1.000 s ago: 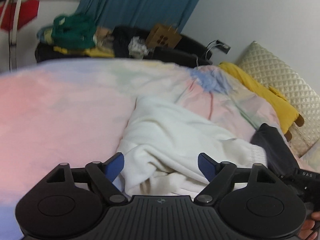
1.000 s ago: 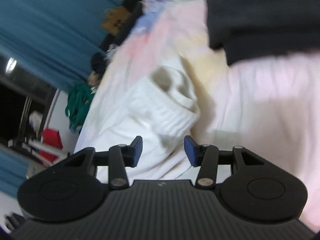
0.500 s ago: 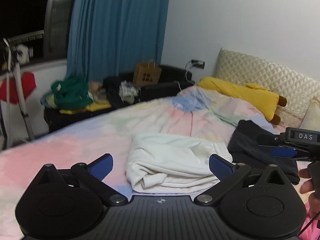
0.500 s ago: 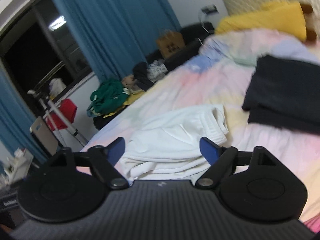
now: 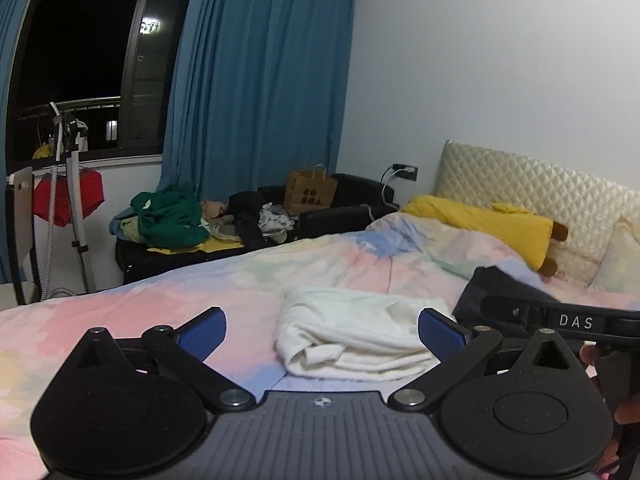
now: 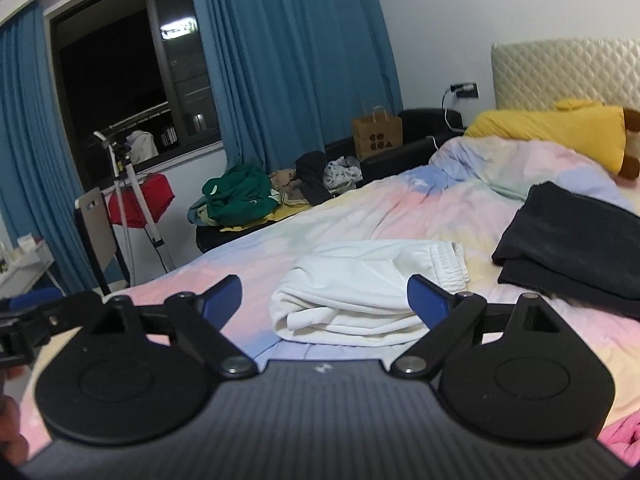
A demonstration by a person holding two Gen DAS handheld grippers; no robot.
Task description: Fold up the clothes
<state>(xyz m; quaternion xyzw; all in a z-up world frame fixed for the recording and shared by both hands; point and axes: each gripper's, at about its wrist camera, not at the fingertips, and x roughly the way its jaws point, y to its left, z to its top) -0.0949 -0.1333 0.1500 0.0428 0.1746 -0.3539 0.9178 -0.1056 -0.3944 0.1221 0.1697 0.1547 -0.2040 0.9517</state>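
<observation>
Seemingly near done, the white garment [image 5: 352, 332] lies folded in a loose bundle on the bedspread [image 5: 120, 312] beside a folded dark garment [image 6: 568, 236], while left gripper [image 5: 320, 332] and right gripper [image 6: 324, 296] hover spread and empty.

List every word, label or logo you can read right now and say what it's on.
"DAS": white letters on the black bar of the right tongs, seen from the left wrist view.
Brown paper bag: dark geometric shapes printed on it, not readable as letters.
Bright sign outside the window: too blurred to read.
</observation>
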